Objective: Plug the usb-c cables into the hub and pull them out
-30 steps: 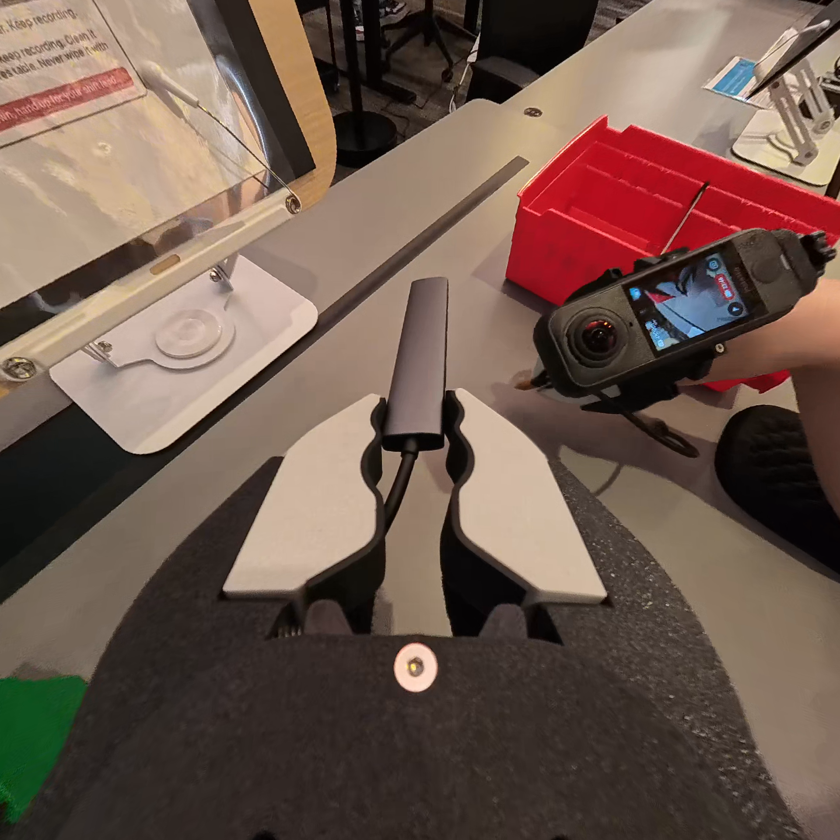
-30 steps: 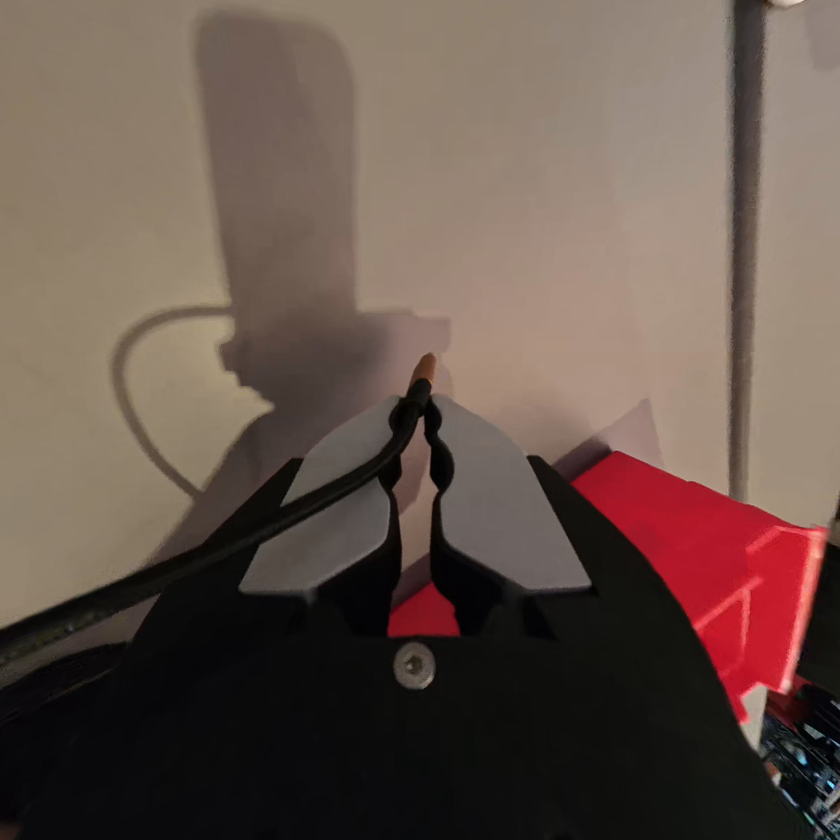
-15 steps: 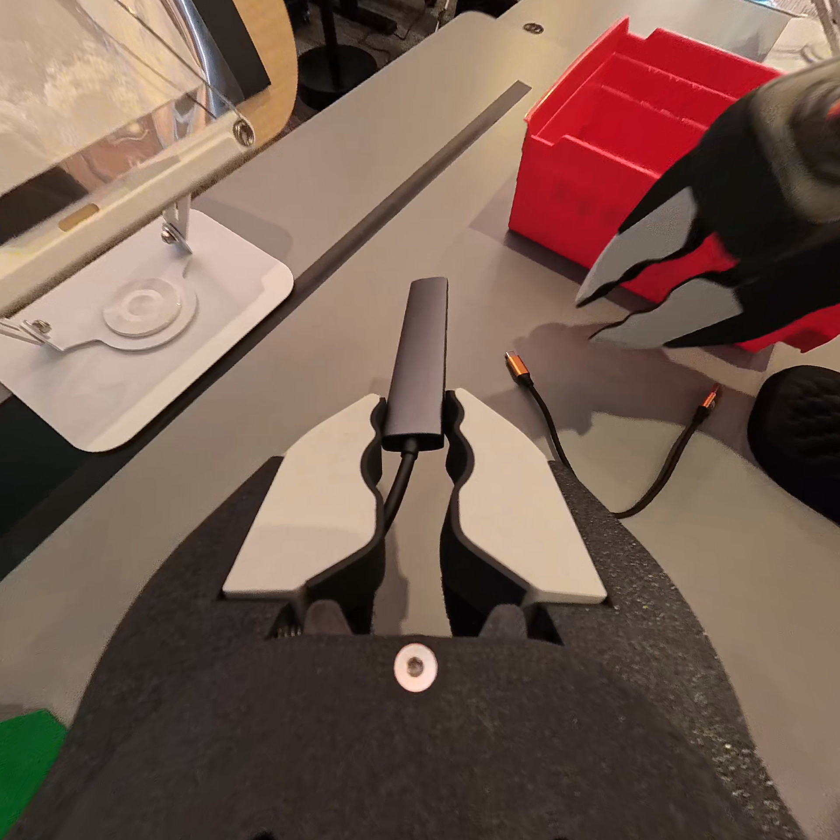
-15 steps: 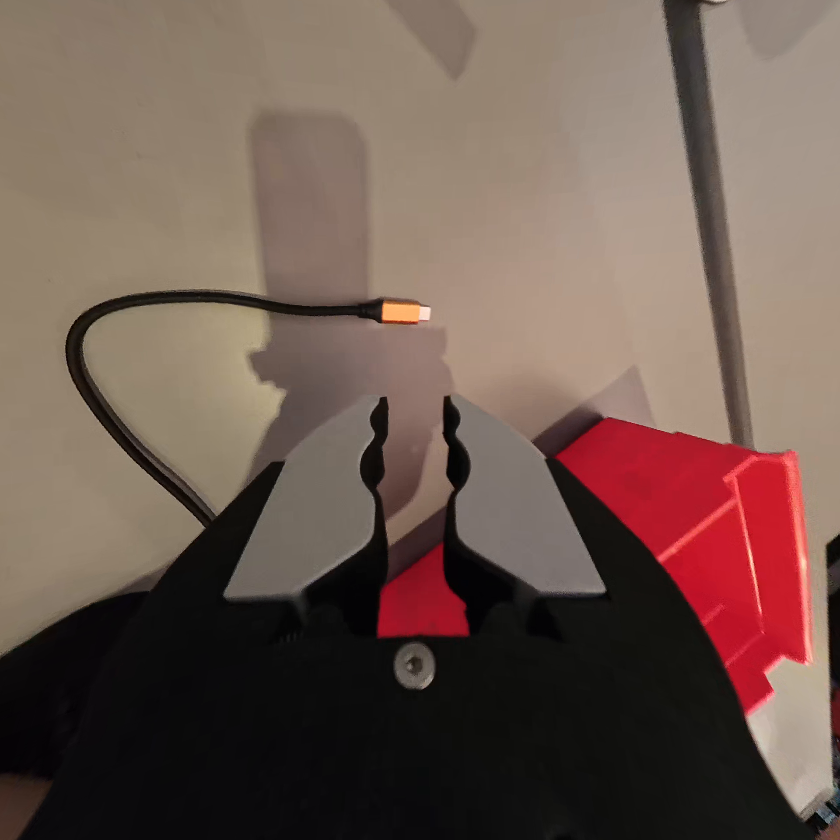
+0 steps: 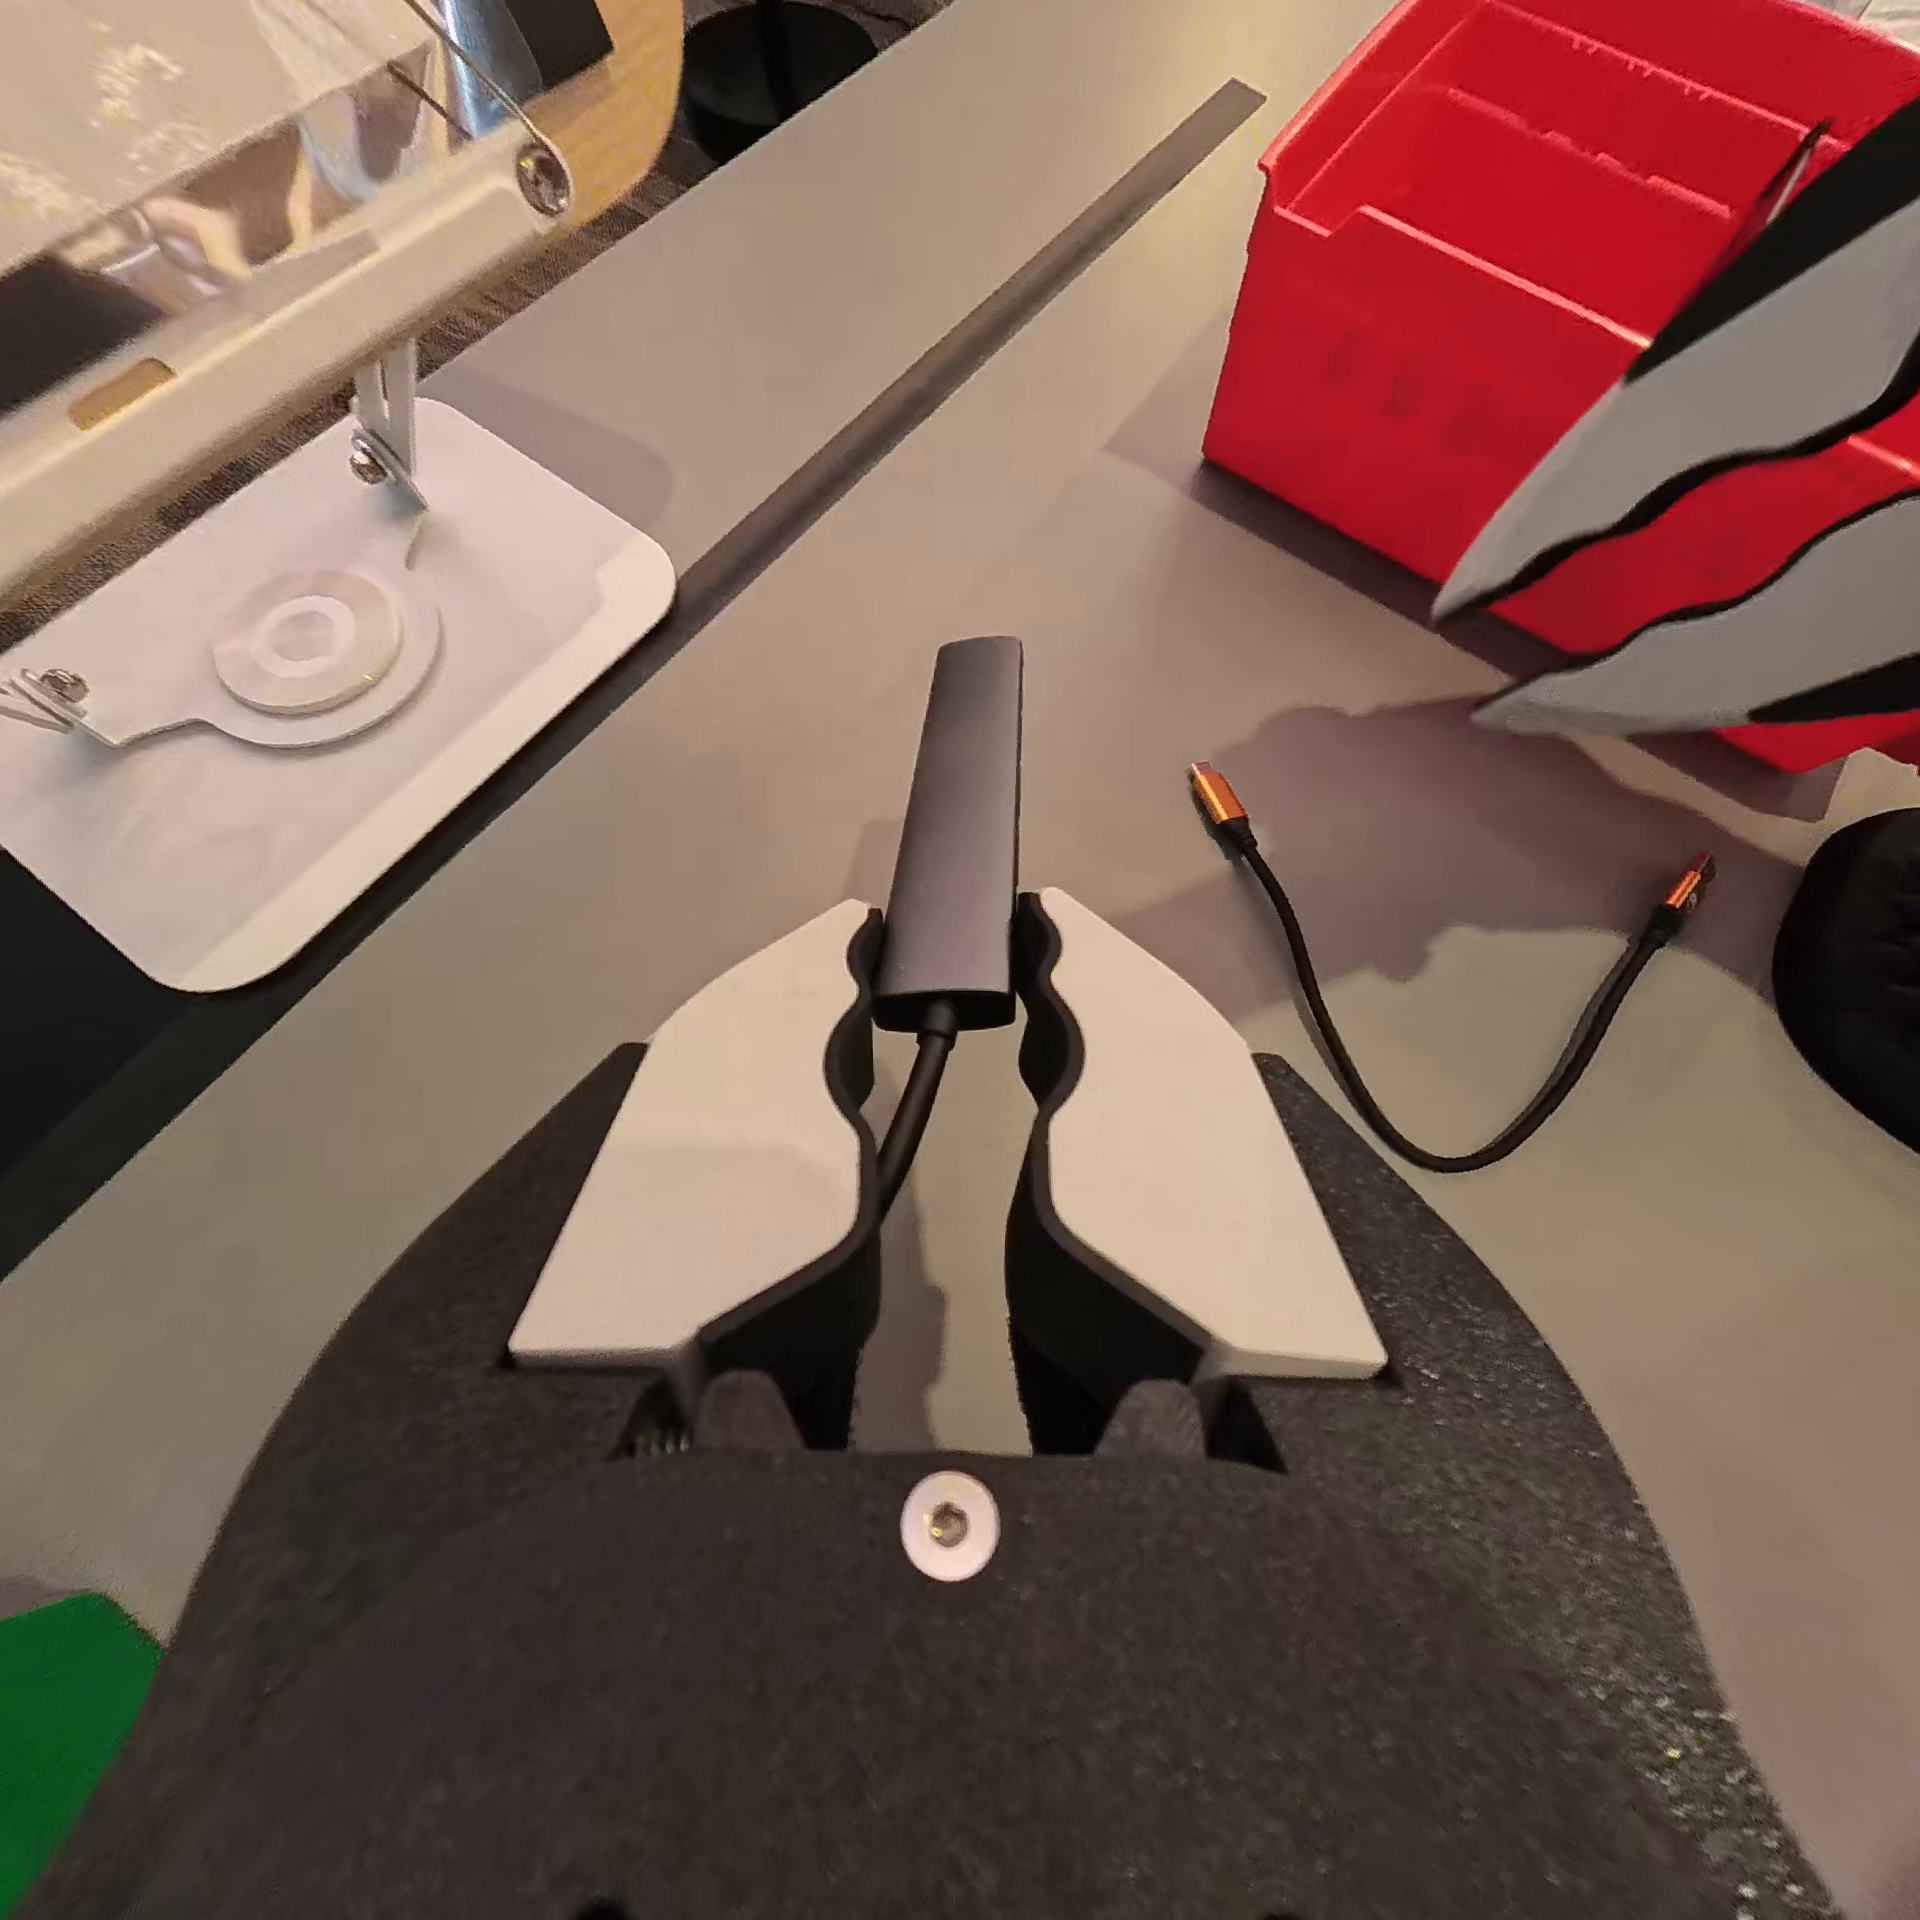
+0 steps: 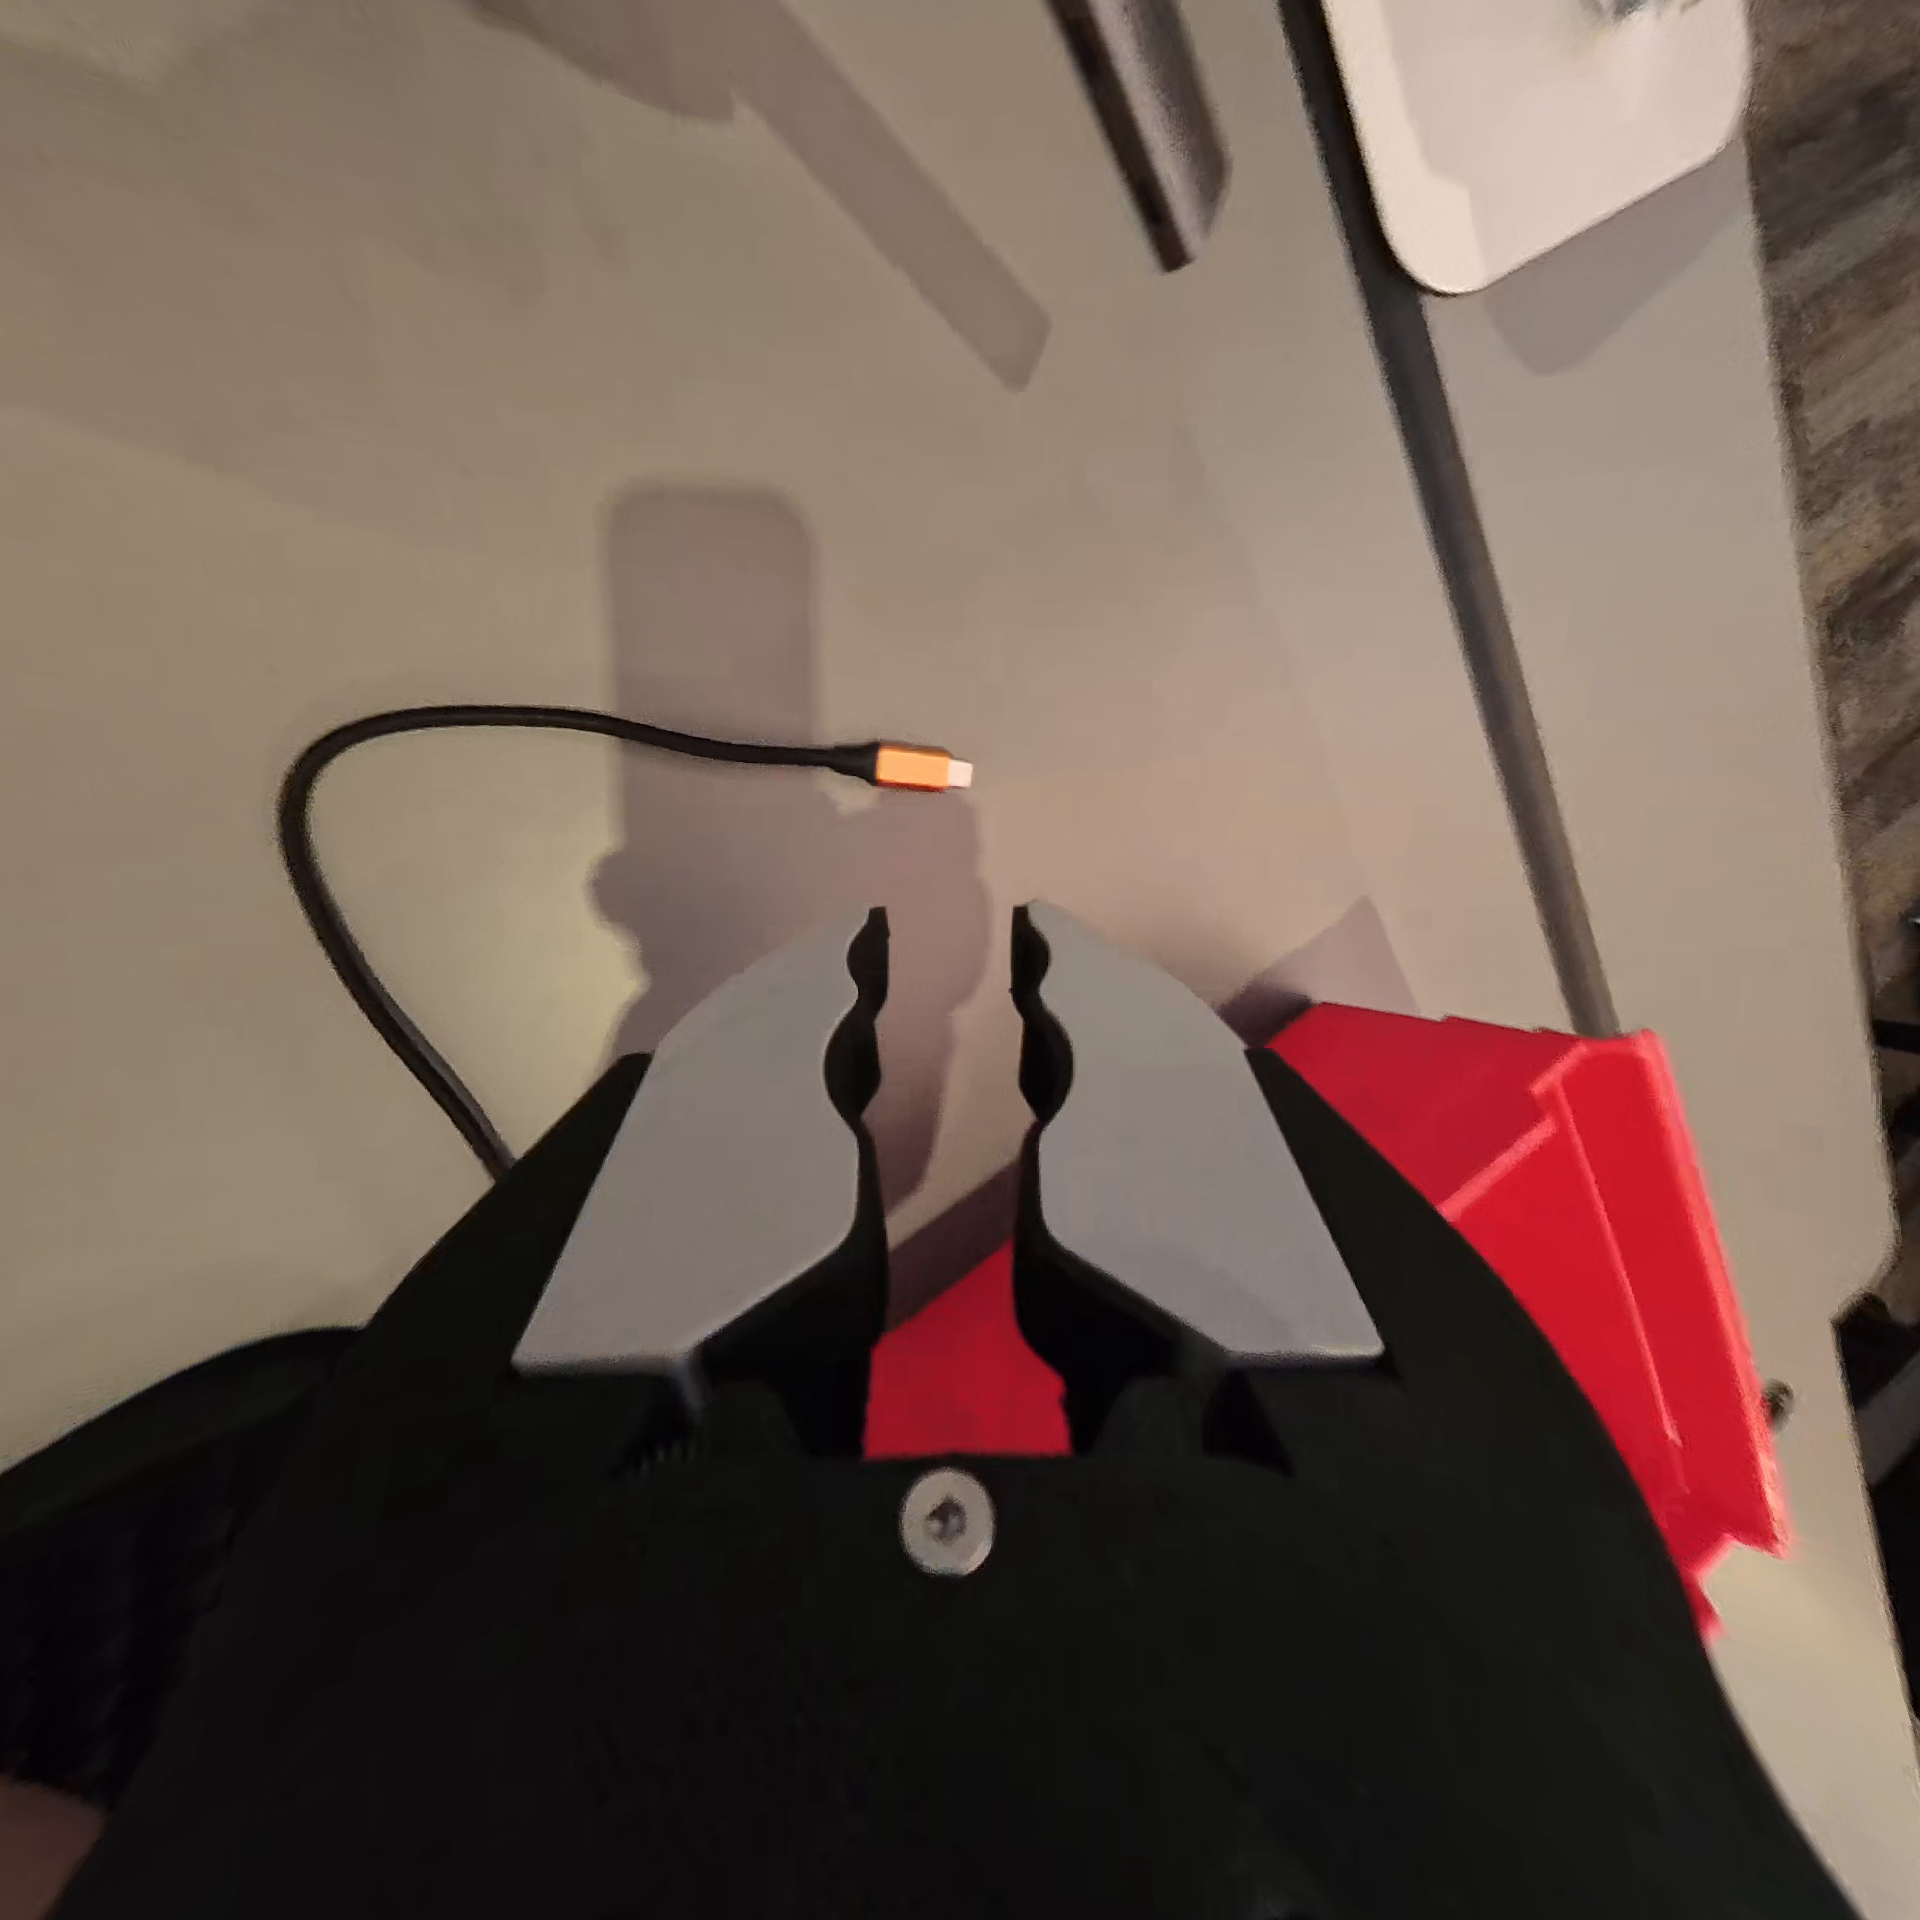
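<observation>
Grey and matte, the counter (image 5: pixel 1039 436) runs away from me with a dark groove across it. My left claw (image 5: pixel 943 914) is pinching the near end of the slim dark hub (image 5: pixel 961 800), its fingertips pressed against both sides; the hub sticks out forward past them, and its own short black lead (image 5: pixel 914 1101) drops back between the fingers.

To the right of the hub, apart from it, the usb-c cable (image 5: pixel 1455 1143) lies loose on the counter in a U-shaped loop — both orange plugs point away from me, neither one in the hub. The left plug (image 5: pixel 1218 798) sits nearest the hub; the other plug (image 5: pixel 1685 885) lies just beside a black padded object (image 5: pixel 1860 997) at the right edge.

My right claw (image 6: pixel 948 920) is spread and holds nothing. In its own view it hangs above the counter, with one orange plug (image 6: pixel 914 771) lying beyond its tips. From the left wrist view I see that claw at the upper right, in front of the red bin (image 5: pixel 1455 312).

On the far left a white stand base (image 5: pixel 312 727) rests on the counter, carrying a tilted panel — a green patch (image 5: pixel 62 1714) shows at the lower left corner.
</observation>
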